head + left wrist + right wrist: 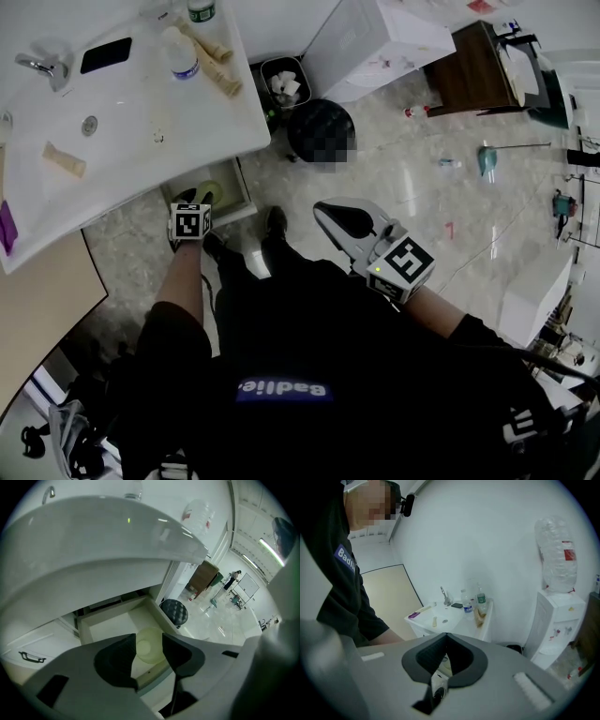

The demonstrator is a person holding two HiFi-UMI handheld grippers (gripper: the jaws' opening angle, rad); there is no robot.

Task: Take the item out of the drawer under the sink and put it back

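The drawer (pixel 242 190) under the white sink (pixel 122 117) stands pulled out. A pale green round dish (pixel 208 193) lies in its front part. My left gripper (pixel 195 199) hangs just above the drawer's near end. In the left gripper view its jaws (pixel 149 641) stand open, and the dish (pixel 149 649) shows in the gap below them, resting on the drawer floor (pixel 108 625) with no pad on it. My right gripper (pixel 328 214) is held over the floor, away from the drawer. Its jaws (pixel 446 637) are shut and hold nothing.
A black round stool (pixel 319 129) and a waste bin (pixel 284 82) stand just right of the sink. Behind them are a water dispenser (pixel 375 42) and a wooden cabinet (pixel 473 70). Bottles (pixel 183 56) and a phone (pixel 105 54) rest on the sink top. My feet (pixel 272 225) are by the drawer.
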